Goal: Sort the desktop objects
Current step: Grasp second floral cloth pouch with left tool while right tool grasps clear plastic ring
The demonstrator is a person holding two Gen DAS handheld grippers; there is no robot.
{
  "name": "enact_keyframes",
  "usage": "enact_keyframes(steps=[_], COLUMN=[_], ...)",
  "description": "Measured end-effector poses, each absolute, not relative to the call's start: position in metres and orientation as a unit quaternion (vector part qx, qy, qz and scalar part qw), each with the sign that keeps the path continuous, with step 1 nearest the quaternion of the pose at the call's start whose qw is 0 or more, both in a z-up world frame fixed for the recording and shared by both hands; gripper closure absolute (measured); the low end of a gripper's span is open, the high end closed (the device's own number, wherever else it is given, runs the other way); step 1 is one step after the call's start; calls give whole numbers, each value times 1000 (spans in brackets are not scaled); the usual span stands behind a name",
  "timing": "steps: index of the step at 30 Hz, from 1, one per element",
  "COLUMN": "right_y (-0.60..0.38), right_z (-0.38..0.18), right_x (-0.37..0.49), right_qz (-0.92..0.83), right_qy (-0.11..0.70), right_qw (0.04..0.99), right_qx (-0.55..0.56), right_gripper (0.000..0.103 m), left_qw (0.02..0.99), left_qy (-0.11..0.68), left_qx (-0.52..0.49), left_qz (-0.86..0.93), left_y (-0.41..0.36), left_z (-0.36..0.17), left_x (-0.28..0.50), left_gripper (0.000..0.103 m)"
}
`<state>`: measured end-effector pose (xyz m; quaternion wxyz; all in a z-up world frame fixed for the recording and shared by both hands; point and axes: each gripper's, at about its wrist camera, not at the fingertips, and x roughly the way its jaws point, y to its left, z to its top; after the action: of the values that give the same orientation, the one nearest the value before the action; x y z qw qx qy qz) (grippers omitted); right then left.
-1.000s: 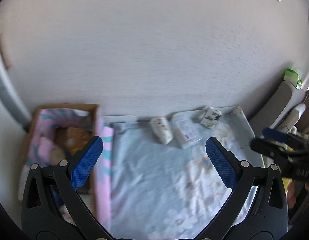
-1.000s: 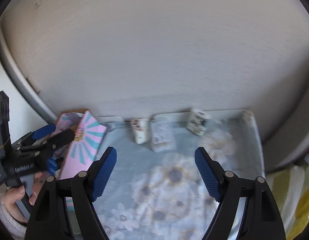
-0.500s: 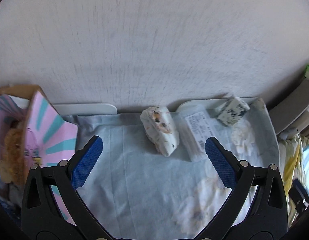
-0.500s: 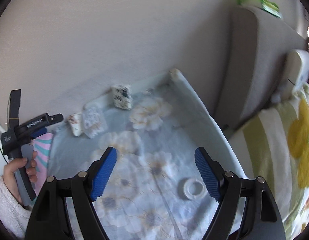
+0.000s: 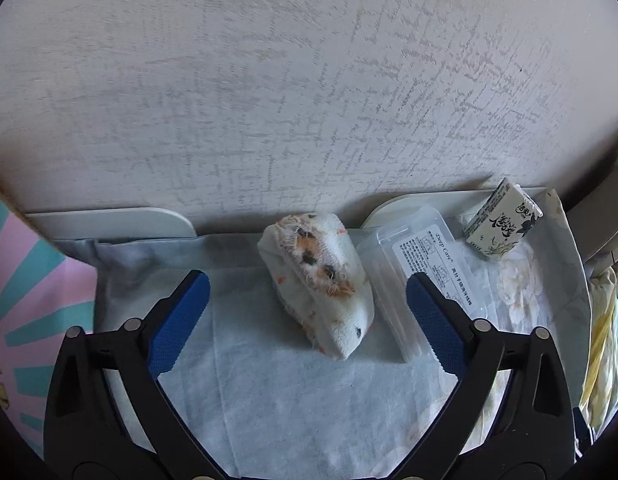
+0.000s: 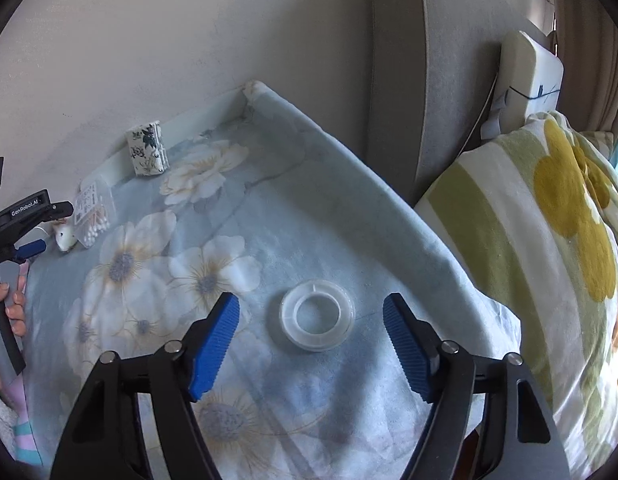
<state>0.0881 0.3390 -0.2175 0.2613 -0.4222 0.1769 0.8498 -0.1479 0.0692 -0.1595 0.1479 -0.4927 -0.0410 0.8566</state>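
In the left wrist view my left gripper (image 5: 307, 312) is open and empty, its jaws either side of a white rolled cloth with an orange and black print (image 5: 319, 286). A clear plastic box with a label (image 5: 423, 276) lies right of the cloth. A small printed tissue pack (image 5: 503, 220) leans at the wall. In the right wrist view my right gripper (image 6: 311, 340) is open and empty, just in front of a clear tape roll (image 6: 317, 314) lying flat. The left gripper (image 6: 27, 232) shows at the far left there, by the cloth (image 6: 65, 236), box (image 6: 93, 212) and tissue pack (image 6: 147, 154).
A floral blue cloth (image 6: 213, 240) covers the desk, which backs onto a textured wall (image 5: 309, 80). A pink and teal striped box (image 5: 33, 292) stands at the desk's left. A grey headboard (image 6: 425, 80) and a yellow-flowered duvet (image 6: 549, 240) lie to the right.
My left gripper has moved forward and right, from the striped box to the rolled cloth. My right gripper has swung right and down to the tape roll.
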Motion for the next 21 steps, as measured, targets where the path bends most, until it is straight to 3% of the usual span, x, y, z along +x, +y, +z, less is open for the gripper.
enact_keyframes(steps=[5, 14, 18, 21], right_y=[341, 343, 342, 340], right_z=[-227, -230, -232, -232], right_x=[83, 82, 81, 80], right_qz=[845, 842, 841, 841], right_qy=[174, 180, 176, 162], right_qw=[264, 271, 273, 277], right_qx=[-431, -430, -432, -436], right_gripper=[46, 47, 47, 55], left_qw=[159, 141, 134, 134], left_qy=[-56, -100, -87, -55], left_qx=[-488, -493, -492, -494], left_qz=[856, 853, 856, 858], left_y=[69, 52, 54, 63], left_z=[-162, -170, -176, -178], left_x=[-152, -152, -151, -150], left_gripper=[12, 18, 22, 27])
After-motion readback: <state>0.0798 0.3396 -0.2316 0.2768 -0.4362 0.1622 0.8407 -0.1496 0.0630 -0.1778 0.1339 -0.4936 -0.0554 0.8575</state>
